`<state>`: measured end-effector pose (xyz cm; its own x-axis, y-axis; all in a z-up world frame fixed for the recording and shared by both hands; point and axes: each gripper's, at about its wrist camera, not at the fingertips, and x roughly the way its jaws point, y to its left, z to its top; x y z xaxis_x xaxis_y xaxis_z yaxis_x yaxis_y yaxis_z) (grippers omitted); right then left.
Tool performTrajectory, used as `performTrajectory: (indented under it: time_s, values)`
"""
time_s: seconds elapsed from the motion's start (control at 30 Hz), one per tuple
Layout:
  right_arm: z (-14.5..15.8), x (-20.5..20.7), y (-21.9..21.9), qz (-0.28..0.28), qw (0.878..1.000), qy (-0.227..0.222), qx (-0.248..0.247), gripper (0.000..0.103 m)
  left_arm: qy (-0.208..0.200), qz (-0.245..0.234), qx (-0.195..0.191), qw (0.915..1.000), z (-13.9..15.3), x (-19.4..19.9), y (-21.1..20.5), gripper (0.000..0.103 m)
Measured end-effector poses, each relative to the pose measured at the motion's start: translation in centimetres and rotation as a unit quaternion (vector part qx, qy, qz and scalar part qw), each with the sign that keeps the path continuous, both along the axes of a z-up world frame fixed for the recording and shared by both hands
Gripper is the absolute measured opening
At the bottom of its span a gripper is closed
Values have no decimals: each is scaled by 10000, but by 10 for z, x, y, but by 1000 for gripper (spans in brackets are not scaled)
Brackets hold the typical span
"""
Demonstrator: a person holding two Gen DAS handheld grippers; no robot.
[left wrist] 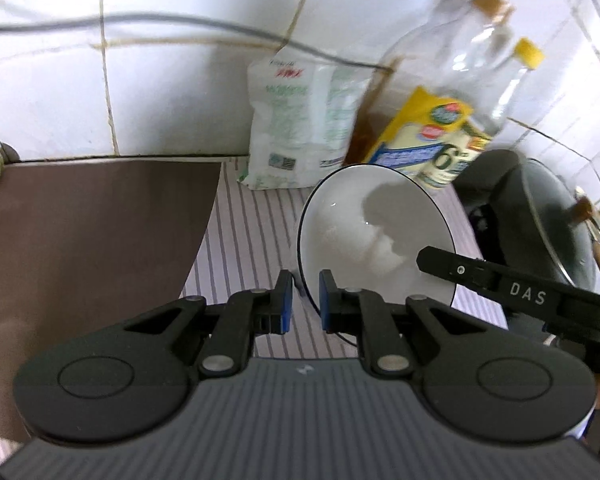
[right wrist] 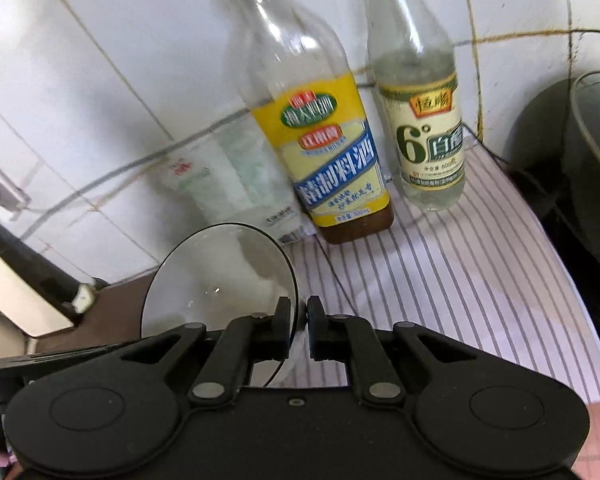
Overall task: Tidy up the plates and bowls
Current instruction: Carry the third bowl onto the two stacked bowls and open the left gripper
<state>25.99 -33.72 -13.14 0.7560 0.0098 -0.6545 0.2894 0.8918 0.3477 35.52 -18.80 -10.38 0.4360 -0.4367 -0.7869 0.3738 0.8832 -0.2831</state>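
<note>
We see the left claw [left wrist: 305,300] and right claw [right wrist: 298,330] each pinching opposite rims of the white black-rimmed ceramic bowl [left wrist: 364,224], tilted above the striped worktop [left wrist: 252,220].

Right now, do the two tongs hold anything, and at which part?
Both hold the white bowl by its dark rim: the left tongs on its left edge, the right tongs on its right edge.

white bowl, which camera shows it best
The left wrist view: the white bowl shows nearly its whole inside and dark rim. The right wrist view shows the bowl partly hidden behind its own claw.
</note>
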Motion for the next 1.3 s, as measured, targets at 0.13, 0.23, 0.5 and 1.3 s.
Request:
performTrajectory:
  time_s: [0.13, 0.23, 0.5, 1.3]
  values:
    - [23, -32, 12, -17, 9997, -224, 7, 12, -184, -91, -30, 9998, 28, -30, 4, 12]
    - [39, -57, 19, -18, 9994, -344, -51, 12, -289, -131, -67, 9995, 47, -52, 8, 12]
    - [54, -115, 40, 44, 9988, -316, -379, 12, -289, -294, -56, 9991, 63, -107, 10, 12]
    - [-5, -140, 63, 250, 9899, 199, -1379, 12, 555, -167, 353, 9977, -12, -130, -3, 12]
